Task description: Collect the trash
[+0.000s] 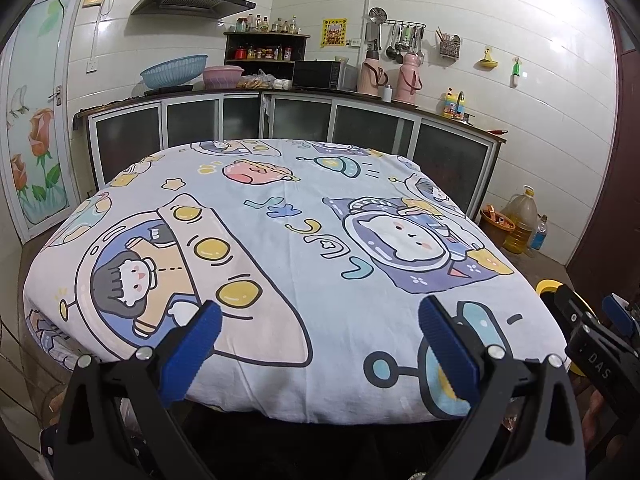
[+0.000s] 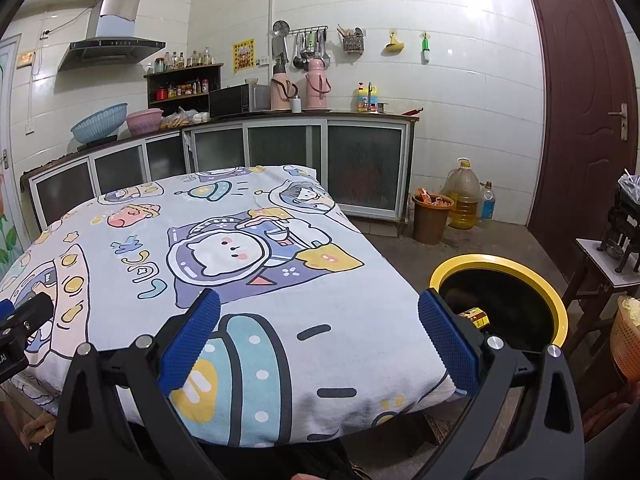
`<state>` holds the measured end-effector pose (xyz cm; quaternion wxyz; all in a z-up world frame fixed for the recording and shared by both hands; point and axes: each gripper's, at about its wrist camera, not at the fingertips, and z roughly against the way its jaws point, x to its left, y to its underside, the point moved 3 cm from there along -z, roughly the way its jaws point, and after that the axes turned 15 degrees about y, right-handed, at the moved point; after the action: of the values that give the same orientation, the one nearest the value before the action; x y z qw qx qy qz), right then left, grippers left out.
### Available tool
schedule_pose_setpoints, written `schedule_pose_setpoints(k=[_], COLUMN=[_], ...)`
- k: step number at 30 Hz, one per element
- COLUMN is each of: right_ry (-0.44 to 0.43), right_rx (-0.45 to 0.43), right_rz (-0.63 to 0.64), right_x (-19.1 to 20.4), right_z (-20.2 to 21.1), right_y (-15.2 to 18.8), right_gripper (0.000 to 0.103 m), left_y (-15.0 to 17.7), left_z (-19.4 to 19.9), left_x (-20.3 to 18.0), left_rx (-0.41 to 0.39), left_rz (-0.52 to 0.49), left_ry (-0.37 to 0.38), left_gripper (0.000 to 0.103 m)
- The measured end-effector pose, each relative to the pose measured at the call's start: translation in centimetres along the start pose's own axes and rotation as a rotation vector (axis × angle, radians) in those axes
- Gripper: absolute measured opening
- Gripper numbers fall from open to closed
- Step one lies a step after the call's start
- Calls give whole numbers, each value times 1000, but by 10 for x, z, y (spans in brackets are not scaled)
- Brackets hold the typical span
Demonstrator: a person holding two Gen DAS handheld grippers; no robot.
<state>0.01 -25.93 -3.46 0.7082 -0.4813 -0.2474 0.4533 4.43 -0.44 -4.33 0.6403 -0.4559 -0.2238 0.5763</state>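
Nearest, the left gripper (image 1: 320,326) hangs over the near edge of a table (image 1: 280,248) covered in a cartoon space-print cloth, its blue pads wide apart with nothing between them. Beside it on the right, the right gripper (image 2: 320,326) also has its jaws spread and empty, over the table's near right corner. Just right of that corner, low on the floor, stands a black bin with a yellow rim (image 2: 558,300); a small gold-wrapped piece of trash (image 2: 475,317) lies inside it, touching the inner near wall just behind the right gripper's right finger. Farther off on the floor, by the cabinets (image 2: 364,168), sit a brown bucket (image 2: 430,224), a big oil jug (image 2: 463,194) and a small bottle (image 2: 487,200). Farthest, the counter carries two pink flasks (image 2: 316,86) and a microwave (image 2: 236,101).
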Motion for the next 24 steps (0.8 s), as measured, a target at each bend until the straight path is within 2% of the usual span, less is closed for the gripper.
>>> schedule_pose_setpoints(k=[24], right_ry=[2], right_rx=[8], right_rz=[-2], right_x=[-2], right_z=[-4], right_y=[0], right_gripper=[95], left_y=[-1], left_z=[1], left_x=[1], left_rx=[-6], left_rz=[-2], left_ry=[0], left_gripper=[95])
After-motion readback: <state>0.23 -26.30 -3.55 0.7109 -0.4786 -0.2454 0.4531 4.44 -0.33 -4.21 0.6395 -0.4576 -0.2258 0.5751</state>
